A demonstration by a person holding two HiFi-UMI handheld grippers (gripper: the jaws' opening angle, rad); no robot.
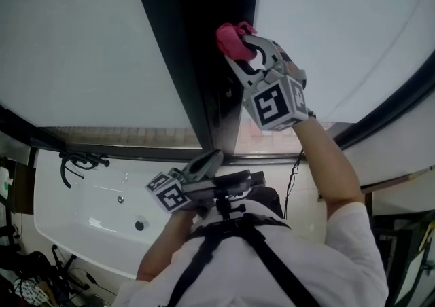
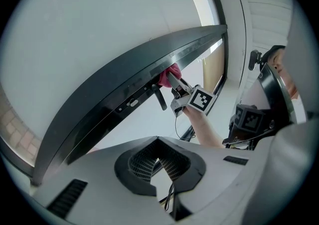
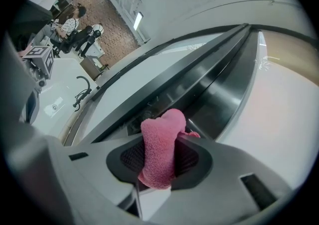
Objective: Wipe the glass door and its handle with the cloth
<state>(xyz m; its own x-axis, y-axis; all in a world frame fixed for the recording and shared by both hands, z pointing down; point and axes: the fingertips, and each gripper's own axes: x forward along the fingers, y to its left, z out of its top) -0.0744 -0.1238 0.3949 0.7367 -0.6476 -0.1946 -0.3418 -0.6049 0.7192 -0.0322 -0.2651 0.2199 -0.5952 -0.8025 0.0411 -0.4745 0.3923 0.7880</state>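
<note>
Cloth (image 3: 160, 147), pink and bunched, sits clamped between the jaws of the right gripper (image 3: 159, 158). Its free end pushes against the dark frame (image 1: 204, 61) of the glass door (image 1: 81, 41), just beside the black lever handle (image 2: 159, 97) (the left gripper view shows this contact most plainly). The left gripper (image 2: 158, 162) hangs lower, close to the person's chest. Its jaws are closed with nothing between them, and it points toward the foot of the frame. Beyond the door's lower edge lies a white tub (image 1: 88, 224), with a black tap (image 1: 78, 161) at its near rim.
</note>
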